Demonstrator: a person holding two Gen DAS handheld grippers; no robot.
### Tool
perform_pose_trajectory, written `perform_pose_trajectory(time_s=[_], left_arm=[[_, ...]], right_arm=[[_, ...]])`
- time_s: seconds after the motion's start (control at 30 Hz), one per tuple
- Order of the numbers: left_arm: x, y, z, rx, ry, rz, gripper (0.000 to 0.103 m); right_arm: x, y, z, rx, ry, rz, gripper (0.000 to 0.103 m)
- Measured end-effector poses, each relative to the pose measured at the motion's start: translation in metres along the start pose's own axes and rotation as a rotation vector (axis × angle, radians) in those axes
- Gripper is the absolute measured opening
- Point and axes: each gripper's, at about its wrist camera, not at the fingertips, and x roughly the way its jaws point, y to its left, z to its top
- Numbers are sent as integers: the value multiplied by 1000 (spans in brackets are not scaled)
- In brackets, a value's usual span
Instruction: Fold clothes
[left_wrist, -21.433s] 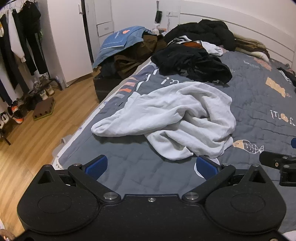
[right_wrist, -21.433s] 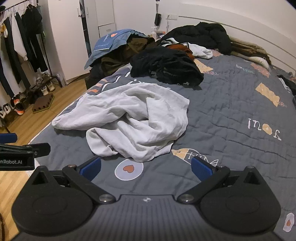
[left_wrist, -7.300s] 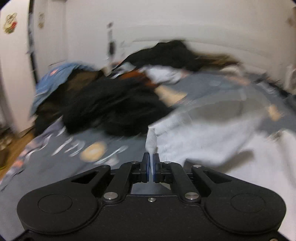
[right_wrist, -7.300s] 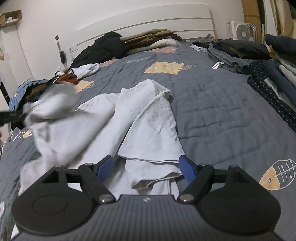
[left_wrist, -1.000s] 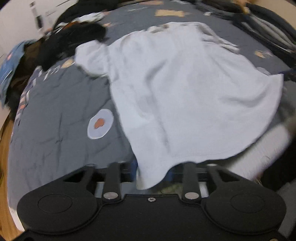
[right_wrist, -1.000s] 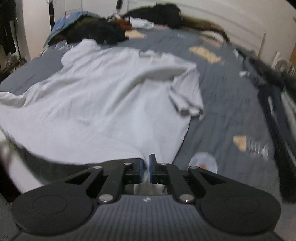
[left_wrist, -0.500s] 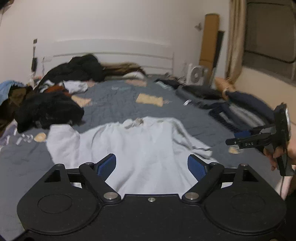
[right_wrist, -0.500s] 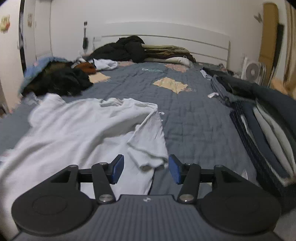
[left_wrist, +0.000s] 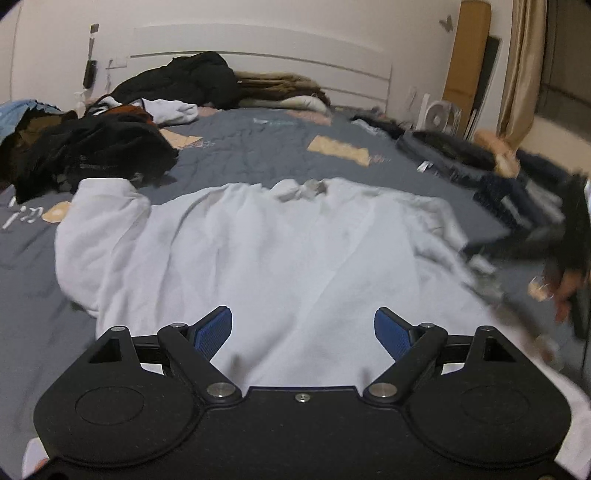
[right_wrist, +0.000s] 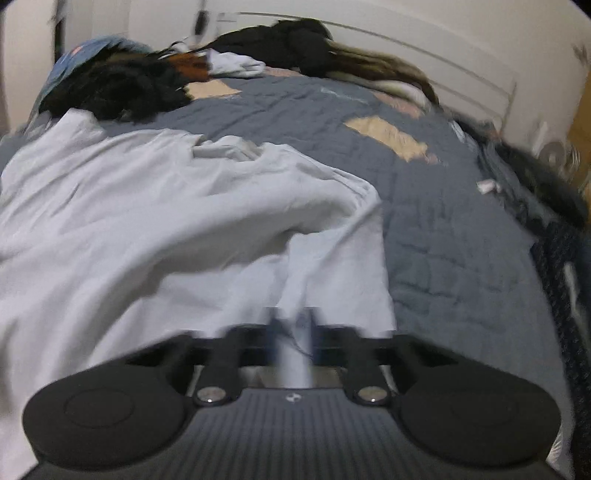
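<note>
A white long-sleeved shirt lies spread on the grey quilted bed, collar toward the headboard. My left gripper is open and empty, hovering over the shirt's lower hem. In the right wrist view the same shirt fills the left half. My right gripper is blurred; its jaws are close together on the cuff end of the shirt's right sleeve. The right gripper and the hand holding it also show, blurred, in the left wrist view.
A heap of black and brown clothes lies at the bed's far left. More dark garments are piled at the headboard. Folded dark clothes line the bed's right edge. A fan stands by the wall.
My right gripper has dropped onto the right sleeve and closed on its end. My left gripper stayed open and moved lower and closer over the shirt's hem.
</note>
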Motion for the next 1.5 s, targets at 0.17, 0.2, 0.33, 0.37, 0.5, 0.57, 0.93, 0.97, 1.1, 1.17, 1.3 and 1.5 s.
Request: perform_pose_trajectory(time_s=[0.17, 0.2, 0.33, 0.37, 0.5, 0.57, 0.93, 0.97, 1.1, 1.17, 1.3, 1.5], left_arm=[[-1, 1, 0, -14, -2, 4, 83], [-1, 0, 0, -9, -5, 4, 83], [1, 2, 1, -7, -3, 18, 83], [2, 3, 1, -13, -1, 22, 83], [6, 8, 1, -34, 8, 39, 83], [7, 10, 1, -36, 11, 45, 83], [9, 24, 4, -69, 24, 31, 83], [9, 25, 5, -71, 21, 30, 83], [3, 31, 10, -78, 9, 20, 83], [6, 40, 26, -30, -4, 5, 83], [25, 57, 63, 82, -16, -28, 83], [121, 72, 127, 270, 69, -82, 83]], right_arm=[[20, -21, 14, 23, -19, -59, 2], [21, -31, 20, 25, -31, -96, 2], [40, -72, 44, 50, -56, -237, 2], [46, -82, 50, 58, -61, -272, 2], [67, -107, 74, 33, -76, -376, 2], [78, -119, 86, 19, -84, -427, 2], [117, -128, 97, 21, 88, -319, 16], [109, -122, 99, 30, 71, -277, 23], [105, -66, 109, -44, 50, -79, 46], [116, -28, 114, -104, 53, 15, 48], [146, 31, 120, -232, 91, 104, 48], [176, 74, 129, -397, 121, 193, 49]])
